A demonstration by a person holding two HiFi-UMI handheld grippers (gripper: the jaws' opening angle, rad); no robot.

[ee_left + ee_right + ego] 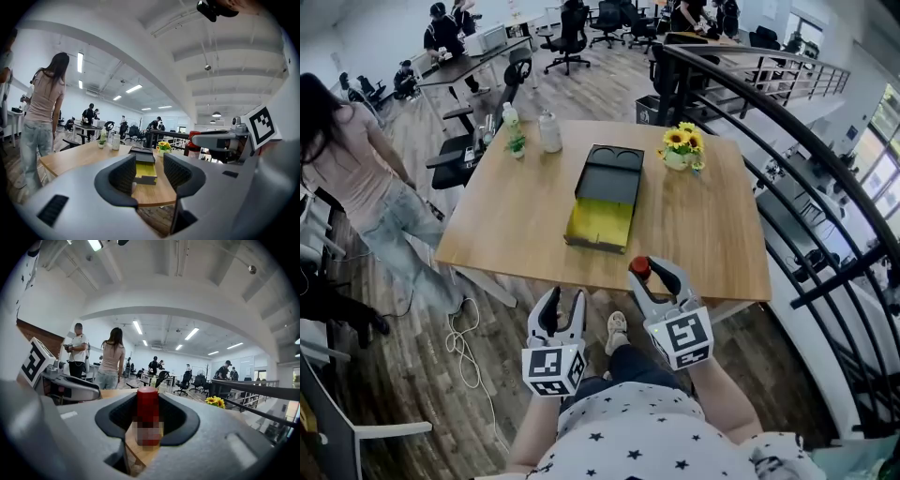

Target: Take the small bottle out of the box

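The box (602, 211) lies open in the middle of the wooden table (712, 234), its black lid folded back and its yellow inside bare. A small bottle (639, 268) with a red cap stands upright between the jaws of my right gripper (656, 275), over the table's near edge and well clear of the box. In the right gripper view the bottle (148, 408) fills the gap of the right gripper (148, 418), both pads against it. My left gripper (561, 309) hangs below the near edge, open with nothing in it; in its own view the left gripper (150, 173) frames the box (145, 169).
A pot of sunflowers (681, 148) stands at the table's far right. A white bottle (549, 131) and a small plant (516, 142) stand at the far left. A person (356, 178) stands left of the table. A black railing (787, 141) runs along the right.
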